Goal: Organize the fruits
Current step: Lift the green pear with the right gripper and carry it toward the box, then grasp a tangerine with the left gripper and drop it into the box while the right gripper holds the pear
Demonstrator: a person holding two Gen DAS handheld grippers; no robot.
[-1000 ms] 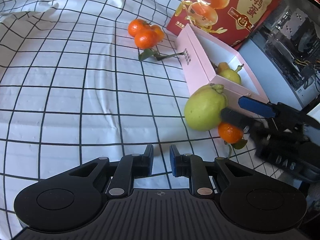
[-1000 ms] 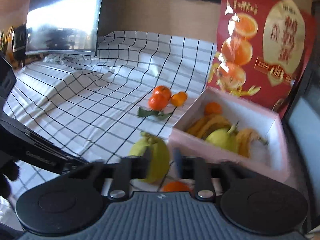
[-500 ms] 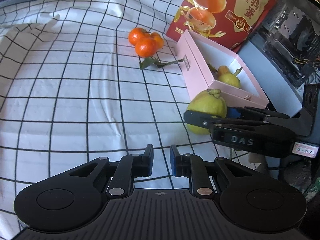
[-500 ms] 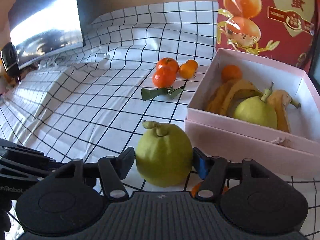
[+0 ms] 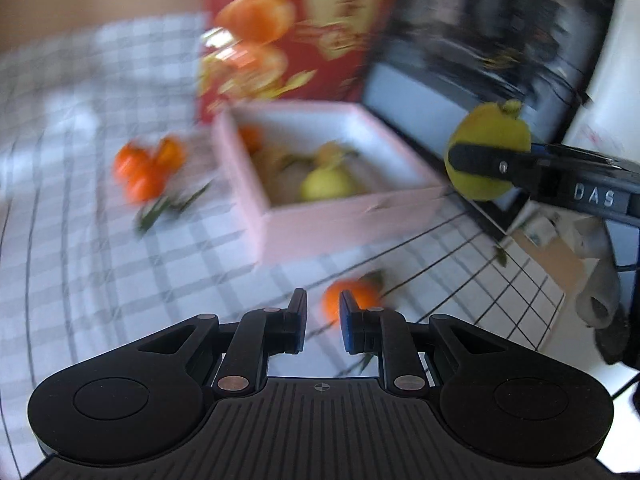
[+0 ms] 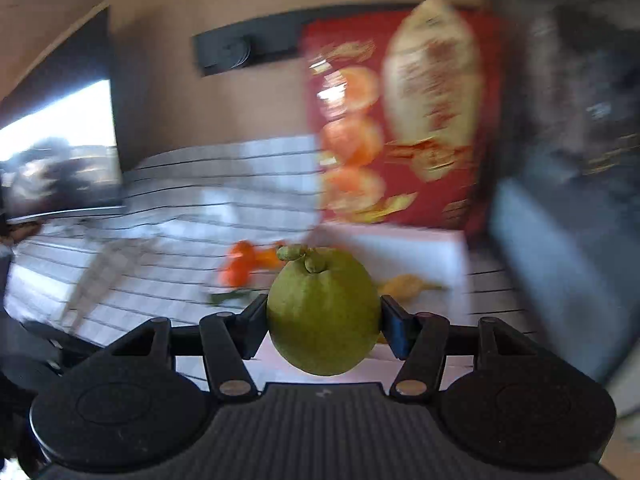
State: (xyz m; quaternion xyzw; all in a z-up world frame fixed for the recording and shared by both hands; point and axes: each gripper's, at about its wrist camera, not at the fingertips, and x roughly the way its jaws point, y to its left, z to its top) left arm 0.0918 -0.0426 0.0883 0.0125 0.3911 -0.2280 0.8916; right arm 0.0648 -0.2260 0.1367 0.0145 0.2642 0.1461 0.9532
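My right gripper (image 6: 323, 316) is shut on a large green pear (image 6: 323, 312) and holds it in the air; in the left wrist view the pear (image 5: 489, 136) hangs to the right of the pink box (image 5: 320, 216). The box holds another pear (image 5: 326, 184), a mandarin and yellowish fruit. My left gripper (image 5: 322, 320) is nearly shut and empty, low over the checked cloth, with a single mandarin (image 5: 354, 300) just beyond its fingertips. A cluster of three mandarins (image 5: 146, 168) with leaves lies left of the box. Both views are motion-blurred.
A red printed carton (image 5: 280, 32) stands behind the box. A dark computer case (image 5: 480, 60) stands at the right. A monitor (image 6: 60, 160) stands at the far left in the right wrist view. The checked cloth (image 5: 80, 260) covers the table.
My right gripper closed on the big pear and lifted it off the cloth to beside the box. My left gripper swung right toward the single mandarin.
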